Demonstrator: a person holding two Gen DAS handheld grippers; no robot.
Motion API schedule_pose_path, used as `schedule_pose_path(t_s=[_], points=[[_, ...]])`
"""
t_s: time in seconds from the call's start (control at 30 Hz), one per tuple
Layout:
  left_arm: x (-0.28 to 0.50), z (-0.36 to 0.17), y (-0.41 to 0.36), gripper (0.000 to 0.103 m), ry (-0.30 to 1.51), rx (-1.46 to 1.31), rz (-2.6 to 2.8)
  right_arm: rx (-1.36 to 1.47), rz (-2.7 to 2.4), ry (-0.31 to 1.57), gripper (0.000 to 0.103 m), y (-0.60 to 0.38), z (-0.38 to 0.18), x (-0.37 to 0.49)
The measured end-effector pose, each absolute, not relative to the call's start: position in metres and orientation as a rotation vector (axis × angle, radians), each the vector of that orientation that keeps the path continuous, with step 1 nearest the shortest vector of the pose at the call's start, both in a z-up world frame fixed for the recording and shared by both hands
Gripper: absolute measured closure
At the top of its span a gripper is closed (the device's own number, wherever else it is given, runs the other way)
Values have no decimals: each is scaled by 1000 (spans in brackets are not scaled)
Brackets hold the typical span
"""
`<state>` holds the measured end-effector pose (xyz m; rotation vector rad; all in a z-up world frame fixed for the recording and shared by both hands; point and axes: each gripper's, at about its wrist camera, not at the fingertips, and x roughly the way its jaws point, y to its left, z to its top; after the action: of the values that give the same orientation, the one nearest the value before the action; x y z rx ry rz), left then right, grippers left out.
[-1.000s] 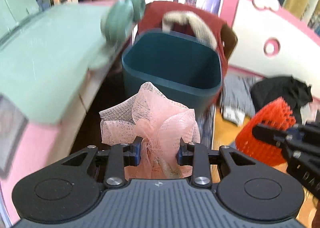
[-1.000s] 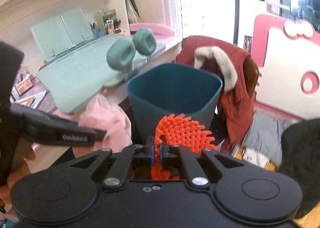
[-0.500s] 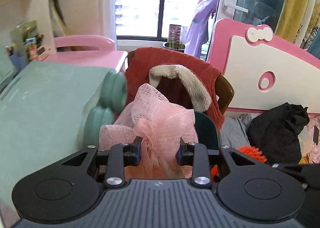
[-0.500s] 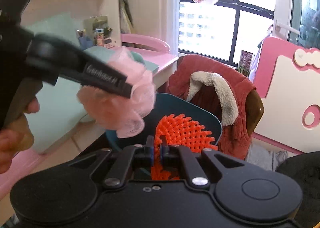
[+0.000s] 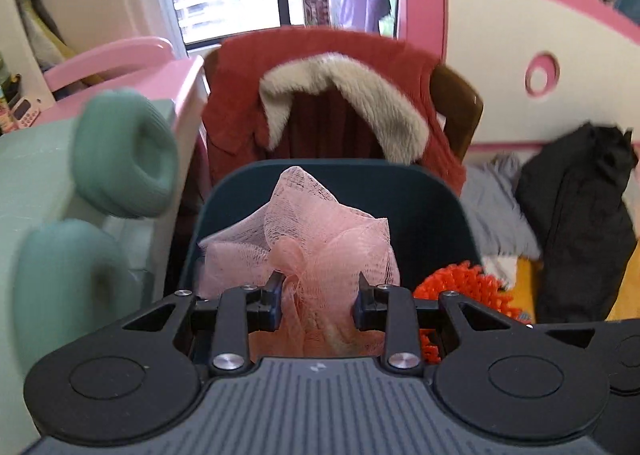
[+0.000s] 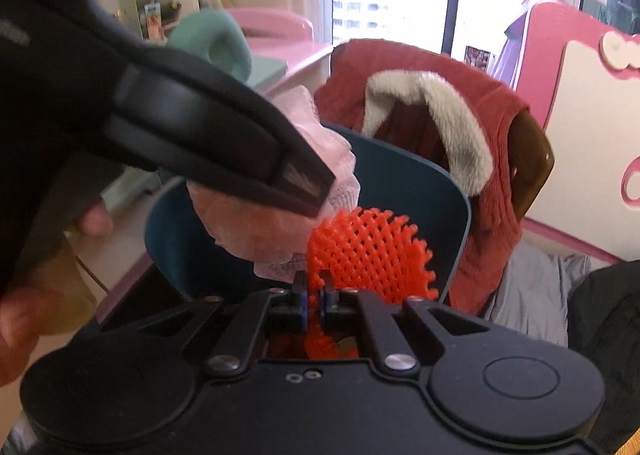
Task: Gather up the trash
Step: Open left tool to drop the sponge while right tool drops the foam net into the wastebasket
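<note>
Here, pink mesh pouf pinched at gathered knot by left gripper jaws: light, soft, squashy. Orange plastic net clamped at edge by near-closed right gripper jaws: light, springy. Both held over teal bin.

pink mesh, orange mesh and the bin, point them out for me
pink mesh (image 5: 320, 239), left wrist view, on the bunched netting above the jaws
orange mesh (image 6: 368, 251), right wrist view, middle of the lattice
bin (image 6: 448, 231), right wrist view, inner wall, right side
</note>
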<state>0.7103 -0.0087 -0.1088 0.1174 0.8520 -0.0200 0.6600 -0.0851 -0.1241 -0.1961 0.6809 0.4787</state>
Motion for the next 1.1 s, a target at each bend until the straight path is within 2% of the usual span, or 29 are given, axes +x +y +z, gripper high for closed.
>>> schedule_pose_path(t_s=[0.2,0.43,0.57,0.6,0.8,0.87,1.0,1.1], points=[[722,-134,-10,72,918,130,-23,-187,461,713,98,-80,-134,668],[727,-153,-3,69,977,127,-7,-192,451,745,87,-78,-145,670],[727,-158,1,48,992,107,-7,-182,448,760,83,-79,-145,668],[726,-158,2,43,993,101,-9,-184,445,759,81,-78,-145,668],[720,-153,1,26,972,80,-31,-180,457,730,59,-80,-138,654],[716,-149,1,26,961,65,-40,-169,461,720,55,-83,-133,649],[705,-143,-2,26,946,60,-45,-149,476,688,38,-92,-123,637],[694,-137,-5,26,928,75,-38,-148,489,666,33,-97,-116,624]])
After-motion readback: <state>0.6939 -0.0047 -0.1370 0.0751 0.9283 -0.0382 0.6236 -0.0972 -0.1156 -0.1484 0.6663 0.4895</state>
